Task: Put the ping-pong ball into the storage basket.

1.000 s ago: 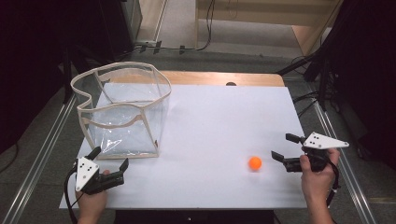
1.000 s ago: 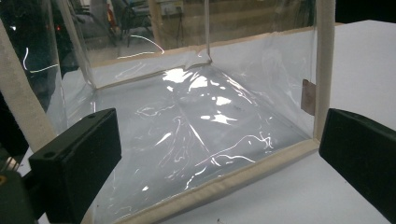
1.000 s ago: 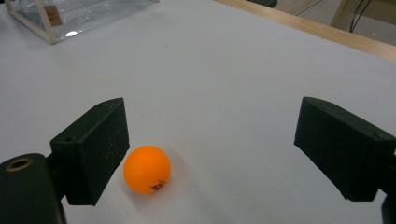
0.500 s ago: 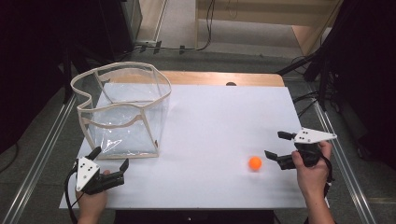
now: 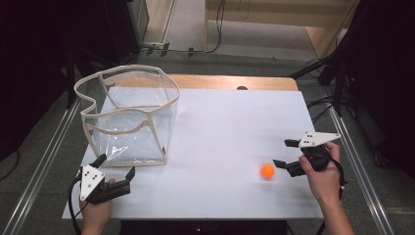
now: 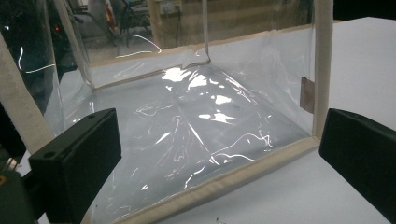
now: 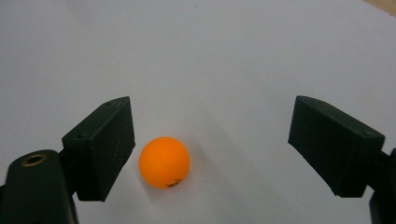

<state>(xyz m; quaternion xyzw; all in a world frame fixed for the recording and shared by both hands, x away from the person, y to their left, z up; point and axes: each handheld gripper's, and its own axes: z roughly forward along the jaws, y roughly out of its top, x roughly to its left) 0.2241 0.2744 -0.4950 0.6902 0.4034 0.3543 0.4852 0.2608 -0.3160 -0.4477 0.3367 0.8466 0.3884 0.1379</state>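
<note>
Ball (image 7: 164, 162) is sitting between the right tool's (image 7: 212, 144) wide, closing jaws, untouched; light, smooth, likely to roll, so pinching across its middle looks safest.

Bright overhead light floods the white table (image 5: 230, 127), surroundings falling dark. Glare streaks ripple across the clear bag (image 6: 196, 121), reflections blurring its far wall. Soft shadow hugs the orange ball (image 7: 164, 162); nearby jaws look slightly soft.

You are in a lab or test room: a white counter (image 5: 220, 127) framed by metal rails (image 5: 44, 147), cables (image 5: 218, 29) trailing across bare floor (image 5: 195, 63), dark equipment (image 5: 44, 44) around.
</note>
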